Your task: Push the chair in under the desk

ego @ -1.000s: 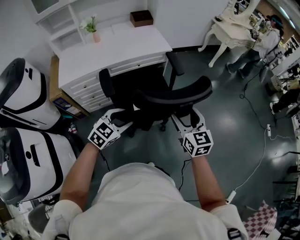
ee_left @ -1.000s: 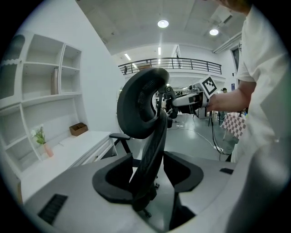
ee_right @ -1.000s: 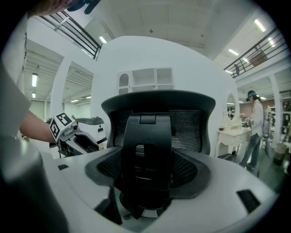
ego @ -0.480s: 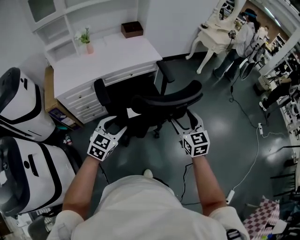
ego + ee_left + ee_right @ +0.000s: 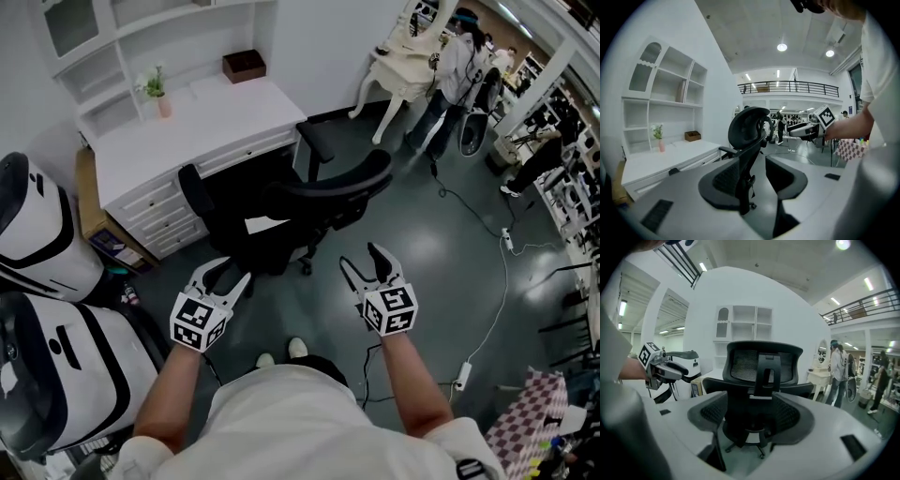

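Observation:
The black mesh office chair (image 5: 328,187) stands facing the white desk (image 5: 197,122), its seat partly under the desk edge. Both grippers hang behind the backrest, clear of it. My left gripper (image 5: 225,277) is open; its jaws have just been closing a little with nothing between them. My right gripper (image 5: 364,262) is open and empty too. In the left gripper view the chair (image 5: 745,136) shows side-on beyond the gripper (image 5: 759,187). The right gripper view looks straight at the back of the chair (image 5: 761,366) past the gripper (image 5: 757,423).
Two large white pod-shaped machines (image 5: 37,225) (image 5: 56,366) stand close at the left. A small plant (image 5: 155,89) and a brown box (image 5: 244,66) sit on the desk. A cream table (image 5: 398,61) with a person (image 5: 450,70) stands far right. Cables (image 5: 506,244) cross the floor.
Both grippers were at the chair's backrest a second ago; now they have drawn back toward me and are apart from it. The chair stays by the desk.

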